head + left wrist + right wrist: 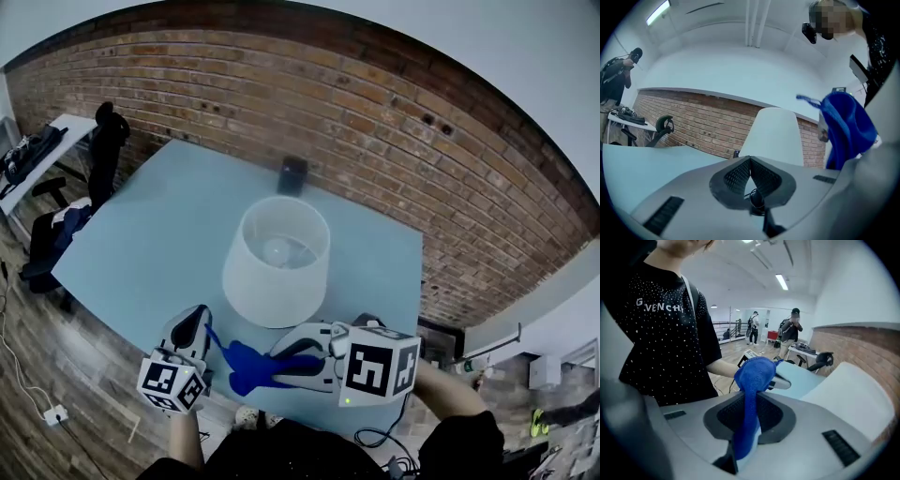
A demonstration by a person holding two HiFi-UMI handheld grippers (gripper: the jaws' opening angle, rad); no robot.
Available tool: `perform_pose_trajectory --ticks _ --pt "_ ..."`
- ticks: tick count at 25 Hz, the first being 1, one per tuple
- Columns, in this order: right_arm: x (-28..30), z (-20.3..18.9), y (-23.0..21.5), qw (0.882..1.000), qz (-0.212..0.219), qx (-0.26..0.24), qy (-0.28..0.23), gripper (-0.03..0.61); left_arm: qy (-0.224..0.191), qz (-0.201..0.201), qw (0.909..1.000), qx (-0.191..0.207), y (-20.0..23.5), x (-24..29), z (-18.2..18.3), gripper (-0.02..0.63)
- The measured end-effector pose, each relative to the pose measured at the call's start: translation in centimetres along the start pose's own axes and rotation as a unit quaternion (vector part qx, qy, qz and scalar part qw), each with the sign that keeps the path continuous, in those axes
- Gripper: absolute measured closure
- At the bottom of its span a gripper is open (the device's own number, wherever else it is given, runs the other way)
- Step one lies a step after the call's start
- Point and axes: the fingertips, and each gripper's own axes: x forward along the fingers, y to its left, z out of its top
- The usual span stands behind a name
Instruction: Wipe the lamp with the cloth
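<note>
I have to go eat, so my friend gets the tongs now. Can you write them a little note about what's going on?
Left tongs: shut, holding nothing, near the table's front edge.
Right tongs: shut on the blue cloth, which bunches out past their tips.
Lamp: white shade, standing upright on the light blue table, just beyond both tongs.
Done: the cloth is picked up.
Left: the cloth is not on the lamp now, so bring it to the shade and wipe. The pictures can't tell whether any wiping has been done.
</note>
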Motion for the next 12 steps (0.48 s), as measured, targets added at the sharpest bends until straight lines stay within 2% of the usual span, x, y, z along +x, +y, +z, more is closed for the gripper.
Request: perform_pose_trajectory --ticks 3,6,8,12 --pt "2.7 -3.6 1.0 0.997 -0.024 0.067 -0.012 0.518 0.000 -0.008 1.0000 0.006 -0.5 0.8 0.2 0.604" --pt "5.5 -7.5 -0.2 0.986 -0.095 0.133 -0.032 0.518 0.003 -0.017 0.9998 0.012 -1.1 1.3 0.2 0.604" --pt "6.9 -9.6 -2.1 0.970 -0.168 0.165 -0.054 0.518 0.005 -0.022 0.9996 0.017 -1.4 1.3 0.1 0.604" --pt "9.0 -13.2 -5.6 0.926 -0.306 0.208 -0.079 0.518 0.009 -0.023 0.9995 0.021 -1.6 0.7 0.0 0.604"
